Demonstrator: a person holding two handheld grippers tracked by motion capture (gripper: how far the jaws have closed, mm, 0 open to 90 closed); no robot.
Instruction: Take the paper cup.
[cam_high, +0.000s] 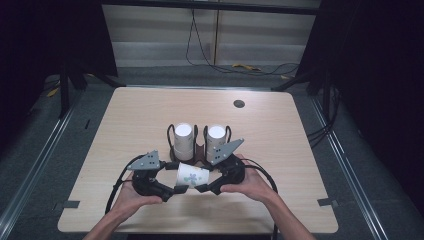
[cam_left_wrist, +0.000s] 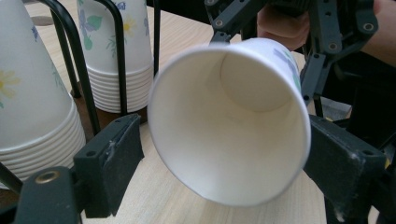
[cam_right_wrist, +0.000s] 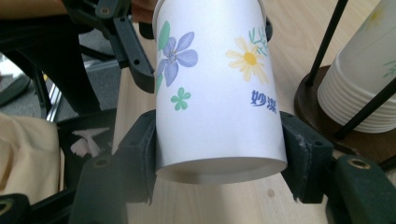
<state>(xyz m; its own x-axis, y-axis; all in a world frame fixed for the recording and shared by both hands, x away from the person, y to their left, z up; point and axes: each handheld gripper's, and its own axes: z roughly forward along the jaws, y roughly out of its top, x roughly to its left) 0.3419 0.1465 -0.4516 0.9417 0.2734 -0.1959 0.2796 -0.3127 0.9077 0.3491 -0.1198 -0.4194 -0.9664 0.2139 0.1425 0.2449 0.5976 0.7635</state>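
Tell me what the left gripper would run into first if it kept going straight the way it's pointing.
The paper cup, whose open mouth already sits between the left gripper jaws. Directly behind it, probably, comes the right gripper holding the cup's base.

Just behind the paper cup (cam_high: 192, 175) stand two cup stacks (cam_high: 183, 141) in a black wire rack (cam_high: 198, 145), blocking passage; bench (cam_high: 130, 120) beyond the rack lies open.

- Both forearms come in from the bottom of the high view and bend in toward each other.
- The left gripper (cam_high: 181, 188) points to the right. Its jaws are apart, one on each side of the paper cup's (cam_high: 192, 175) wide mouth.
- The right gripper (cam_high: 201, 188) points to the left. Its jaws press on the cup's bottom end.
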